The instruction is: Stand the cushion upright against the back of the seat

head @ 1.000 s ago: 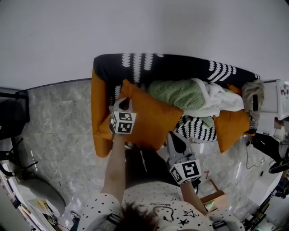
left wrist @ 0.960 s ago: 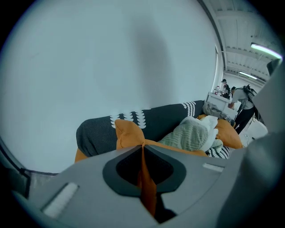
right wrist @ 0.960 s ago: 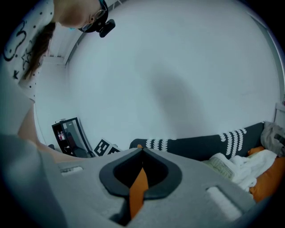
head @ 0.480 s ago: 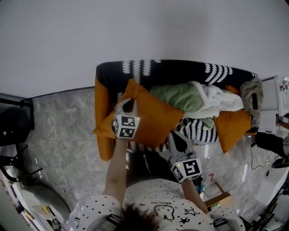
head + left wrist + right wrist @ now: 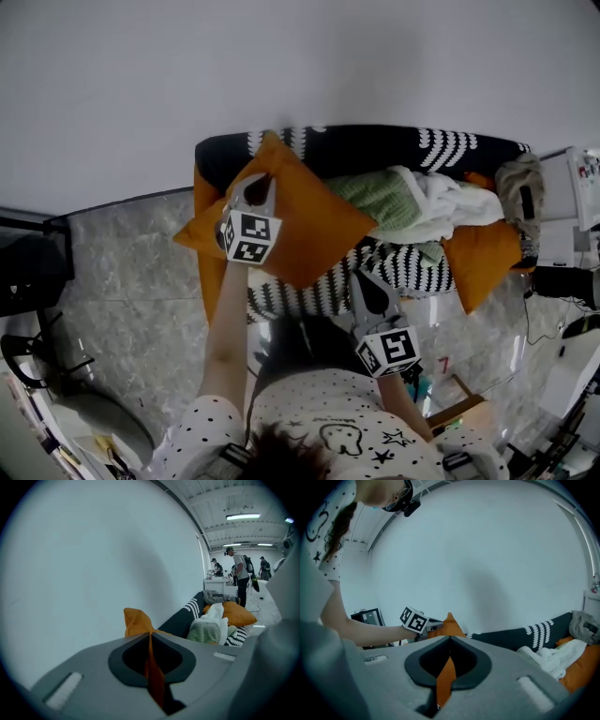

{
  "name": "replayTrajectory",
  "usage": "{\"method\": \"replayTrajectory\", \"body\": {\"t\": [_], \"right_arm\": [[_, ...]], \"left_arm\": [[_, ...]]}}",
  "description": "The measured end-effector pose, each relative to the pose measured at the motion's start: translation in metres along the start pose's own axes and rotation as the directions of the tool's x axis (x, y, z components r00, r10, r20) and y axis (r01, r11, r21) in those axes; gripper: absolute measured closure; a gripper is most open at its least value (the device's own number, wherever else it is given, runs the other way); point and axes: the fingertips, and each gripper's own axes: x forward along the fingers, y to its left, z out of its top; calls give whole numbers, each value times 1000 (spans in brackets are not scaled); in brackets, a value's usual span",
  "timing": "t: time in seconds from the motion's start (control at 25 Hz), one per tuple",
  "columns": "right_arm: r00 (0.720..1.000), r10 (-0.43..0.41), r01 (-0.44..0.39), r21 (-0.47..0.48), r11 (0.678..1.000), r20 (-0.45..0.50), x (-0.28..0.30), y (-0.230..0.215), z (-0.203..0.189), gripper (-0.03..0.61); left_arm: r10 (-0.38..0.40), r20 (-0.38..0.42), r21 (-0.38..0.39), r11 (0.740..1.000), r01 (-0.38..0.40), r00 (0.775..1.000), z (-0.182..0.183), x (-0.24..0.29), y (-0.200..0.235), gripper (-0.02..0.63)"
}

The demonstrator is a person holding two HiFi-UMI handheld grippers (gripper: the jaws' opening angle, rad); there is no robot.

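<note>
A big orange cushion (image 5: 305,220) is lifted over the left end of the black, white-patterned sofa (image 5: 375,148). Its top corner reaches the backrest. My left gripper (image 5: 257,184) is shut on the cushion's upper left edge, and orange fabric (image 5: 152,667) shows pinched between its jaws. My right gripper (image 5: 360,279) sits lower, at the front of the seat, with a strip of orange cushion fabric (image 5: 446,677) caught between its shut jaws. In the right gripper view the left gripper (image 5: 432,623) holds the raised corner (image 5: 450,623).
A green knit blanket (image 5: 380,192), white cloth (image 5: 441,202) and a second orange cushion (image 5: 478,258) fill the sofa's right half. The orange armrest (image 5: 206,277) is on the left. A black chair (image 5: 23,267) stands far left. People (image 5: 241,576) stand in the distance.
My left gripper has risen and carried the cushion's edge up toward the backrest, so the cushion stands steeper. The right gripper has barely moved.
</note>
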Motion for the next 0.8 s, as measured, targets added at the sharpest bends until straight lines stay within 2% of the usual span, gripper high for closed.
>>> {"method": "replayTrajectory", "body": {"t": [0.24,0.56,0.8], "right_arm": [[999,-30,31,13,999,-16,1,-13,-5,580],[995,-74,77,41,996,-66,13,-33,-14,580],[992,-75,83,74,994,-102,28,-40,-21,580]], "left_arm": [[-37,26,73,997,35,999,11,35,16,601],[-28,-13,49,998,29,1000,-10,86,33,601],[-7,-44,17,1000,8,999,-34,110,52,601]]}}
